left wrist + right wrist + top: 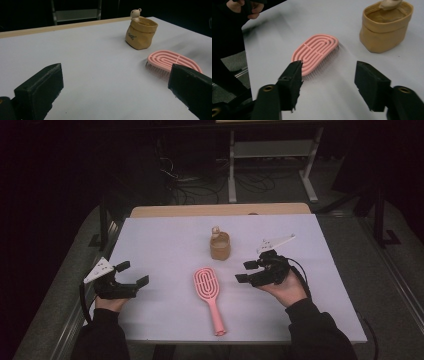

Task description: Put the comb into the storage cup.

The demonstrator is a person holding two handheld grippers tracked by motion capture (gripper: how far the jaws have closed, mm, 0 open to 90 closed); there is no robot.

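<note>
Black jaws of the right gripper point(327, 85) stood apart and empty just short of the pink brush point(315, 53), lying bristles-down mid-table beside the pouch point(384, 27), likely light, stiff and best pinched across its slim handle, while the left gripper point(131, 279) waited open.

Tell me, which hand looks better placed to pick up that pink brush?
Probably the right gripper: its open jaws point at the pink brush head close by. The left gripper sits farther off.

The room is dark — cables point(200, 185) tangle on the floor point(280, 190). A white-legged frame point(272, 155) stands beyond the pale surface point(165, 245).
</note>
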